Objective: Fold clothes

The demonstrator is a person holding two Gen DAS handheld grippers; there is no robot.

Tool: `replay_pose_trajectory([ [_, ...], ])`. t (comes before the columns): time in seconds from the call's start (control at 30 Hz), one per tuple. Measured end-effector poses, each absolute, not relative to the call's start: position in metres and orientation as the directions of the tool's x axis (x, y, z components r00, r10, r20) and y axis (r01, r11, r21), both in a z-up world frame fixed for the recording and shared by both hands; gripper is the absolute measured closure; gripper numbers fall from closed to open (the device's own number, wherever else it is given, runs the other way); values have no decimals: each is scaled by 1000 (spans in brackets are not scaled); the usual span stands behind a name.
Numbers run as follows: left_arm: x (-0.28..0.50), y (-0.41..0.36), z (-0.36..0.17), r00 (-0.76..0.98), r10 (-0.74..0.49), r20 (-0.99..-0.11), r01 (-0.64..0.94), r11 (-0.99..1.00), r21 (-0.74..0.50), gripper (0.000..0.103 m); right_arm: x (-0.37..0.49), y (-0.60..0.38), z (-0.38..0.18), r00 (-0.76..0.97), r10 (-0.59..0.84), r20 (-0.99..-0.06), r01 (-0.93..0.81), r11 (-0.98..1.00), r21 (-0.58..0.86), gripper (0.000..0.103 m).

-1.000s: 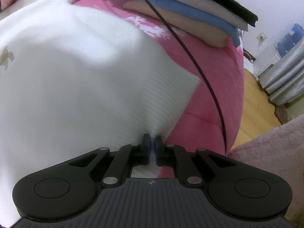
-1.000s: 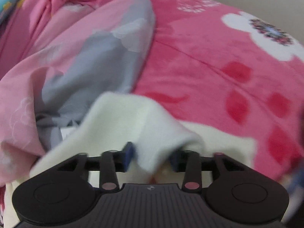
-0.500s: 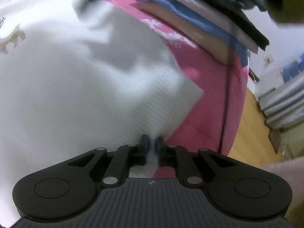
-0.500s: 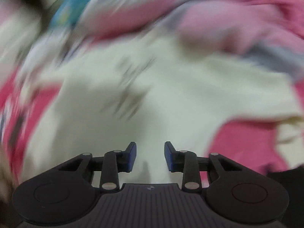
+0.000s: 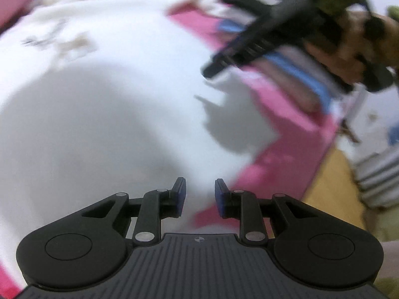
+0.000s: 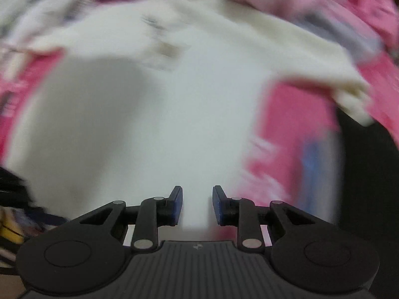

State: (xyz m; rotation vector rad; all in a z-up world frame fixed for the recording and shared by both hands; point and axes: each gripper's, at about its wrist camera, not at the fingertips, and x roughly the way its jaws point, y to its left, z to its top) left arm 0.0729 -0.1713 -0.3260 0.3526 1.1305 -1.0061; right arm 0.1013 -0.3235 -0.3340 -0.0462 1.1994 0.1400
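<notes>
Between the left gripper's [image 5: 198, 194] fingers, which are spreading with nothing pinched, shows the hem edge of the white garment [image 5: 104, 114] lying flat on the pink bed [image 5: 294, 154]. The right gripper's [image 6: 197, 203] fingers, narrowing yet apart over that garment, grip nothing either; the next pinch should probably catch one edge cleanly, well short of the folded stack [image 5: 301, 79] beyond it.

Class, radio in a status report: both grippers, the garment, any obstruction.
Left gripper opening, empty. Right gripper closing, nothing between pads yet. White sweater spread on pink blanket. Folded stack alongside, clear.
</notes>
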Motion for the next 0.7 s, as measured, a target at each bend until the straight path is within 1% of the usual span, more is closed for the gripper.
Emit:
replay_pose_trajectory([
  [0.03, 81, -164, -334, 73, -439, -895, 789, 574, -217, 78, 103, -311, -340, 350, 115, -930, -170, 984, 58, 75],
  [0.07, 88, -156, -345, 43, -388, -921, 766, 605, -219, 78, 99, -303, -349, 328, 128, -936, -192, 979, 67, 75],
  [0.1, 94, -145, -353, 0, -368, -930, 750, 615, -243, 78, 94, -296, -358, 301, 134, -944, -207, 976, 72, 75],
  [0.13, 94, -132, -354, -16, -386, -923, 743, 613, -269, 78, 84, -296, -370, 251, 110, -962, -197, 979, 61, 75],
  [0.2, 91, -111, -352, -48, -366, -929, 716, 636, -288, 78, 60, -310, -382, 190, 55, -980, -167, 986, 23, 75],
  [0.27, 88, -90, -351, -72, -340, -938, 683, 668, -295, 78, 41, -319, -374, 120, 18, -993, -139, 990, 1, 75],
  [0.33, 88, -79, -339, -40, -330, -943, 682, 681, -267, 78, 35, -326, -364, 51, -34, -998, -130, 991, -40, 75],
  [0.4, 90, -72, -322, 6, -342, -940, 688, 683, -244, 78, 50, -324, -347, 109, -11, -994, -135, 991, -26, 75],
  [0.5, 109, -79, -304, 79, -409, -909, 671, 696, -255, 78, 90, -313, -329, 244, 68, -967, -150, 988, 32, 75],
  [0.57, 126, -86, -307, 136, -399, -907, 676, 706, -209, 78, 116, -303, -333, 318, 108, -942, -161, 985, 59, 75],
  [0.6, 136, -91, -314, 169, -374, -912, 682, 713, -165, 78, 127, -303, -342, 338, 108, -935, -158, 986, 57, 75],
  [0.67, 153, -88, -336, 194, -316, -929, 652, 749, -119, 78, 140, -322, -363, 326, 89, -941, -106, 993, 57, 75],
  [0.7, 159, -80, -344, 187, -312, -931, 614, 777, -137, 77, 144, -333, -373, 315, 81, -946, -76, 995, 60, 75],
])
